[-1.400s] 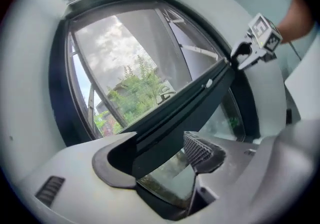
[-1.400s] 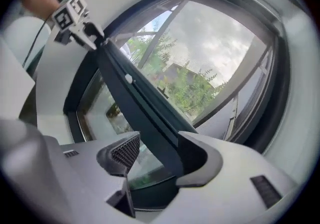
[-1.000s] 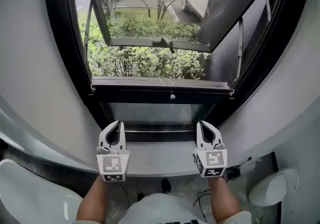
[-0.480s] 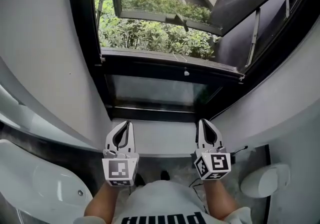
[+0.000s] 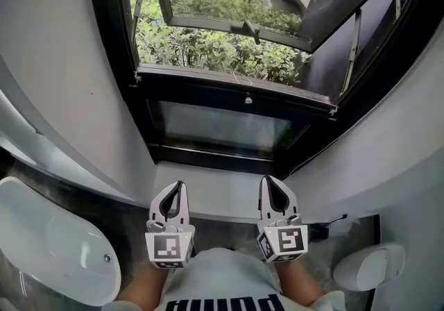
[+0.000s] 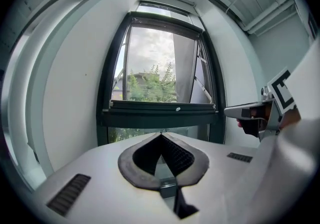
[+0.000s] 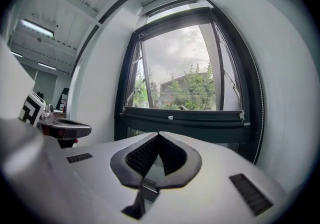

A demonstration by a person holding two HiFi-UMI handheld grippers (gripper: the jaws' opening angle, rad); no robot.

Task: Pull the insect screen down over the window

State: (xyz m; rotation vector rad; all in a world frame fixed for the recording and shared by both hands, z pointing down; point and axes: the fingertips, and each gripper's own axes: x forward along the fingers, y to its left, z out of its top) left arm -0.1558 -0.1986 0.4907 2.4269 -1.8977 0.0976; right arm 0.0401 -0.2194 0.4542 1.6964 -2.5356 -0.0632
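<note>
I stand close to a tall black-framed window. My left gripper and right gripper are side by side above a pale grey sill, pointing level at the glass. Both grippers are clenched with their jaws pressed together and nothing between them. Neither touches the window.

A black horizontal bar with a small white knob runs across the window from left to right, far beyond the grippers. It sits just above a fixed lower glass pane. I judge this bar to be the pull rail of the insect screen. I cannot tell whether fine mesh is stretched above it. Beyond the bar, a black-framed sash is swung outward over green bushes.

Here is what I think could go wrong:
- If the rail is not latched at this height, its roller could draw it back up, leaving the opening uncovered.
- If I have to take the rail again, the closed jaws must open first, or they will only knock against it.
- The knob is small and smooth, so a pinch there could slip.
- Pulling at one end only could tilt the rail and jam it in the side frame.
</note>
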